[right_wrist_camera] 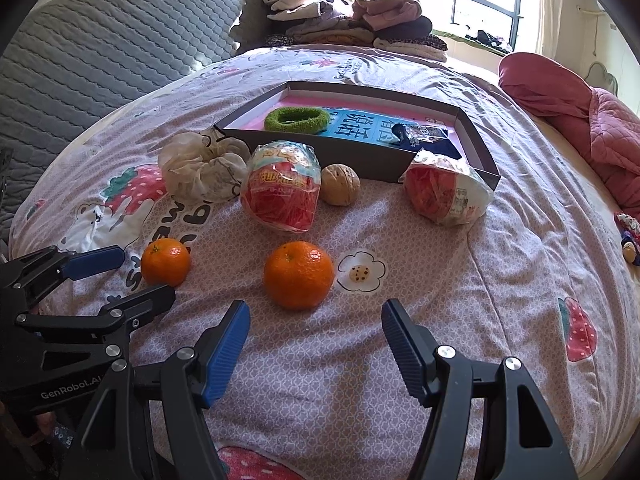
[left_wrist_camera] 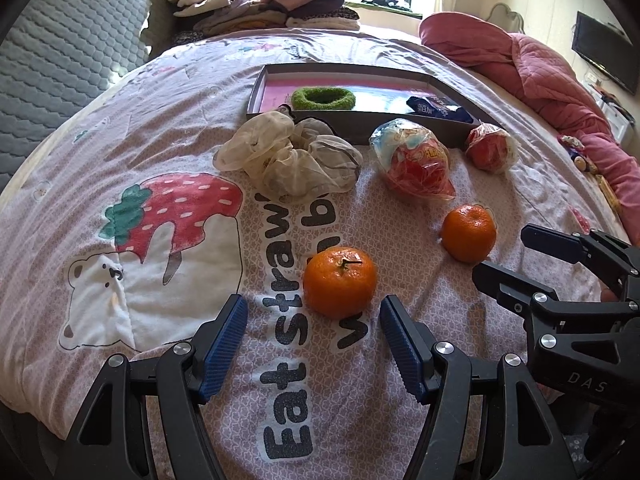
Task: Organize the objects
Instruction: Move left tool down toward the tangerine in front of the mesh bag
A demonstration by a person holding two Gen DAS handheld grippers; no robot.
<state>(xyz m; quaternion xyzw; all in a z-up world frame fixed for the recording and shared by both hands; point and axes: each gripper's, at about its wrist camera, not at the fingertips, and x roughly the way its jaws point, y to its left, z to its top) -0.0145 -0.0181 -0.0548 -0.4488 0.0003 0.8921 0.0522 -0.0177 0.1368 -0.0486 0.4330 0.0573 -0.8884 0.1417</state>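
Note:
Two tangerines lie on the strawberry-print bedspread. One tangerine sits just beyond the tips of my open left gripper, not touched. The other tangerine lies just ahead of my open right gripper, also free. Each gripper shows in the other's view: the right gripper and the left gripper. Farther back are two red snack packets, a walnut and a cream scrunchie. Behind them a shallow grey box holds a green scrunchie and a blue packet.
Folded clothes are piled at the far end of the bed. A pink quilt is bunched on the right. A grey quilted mattress leans at the left. Small toys lie near the bed's right edge.

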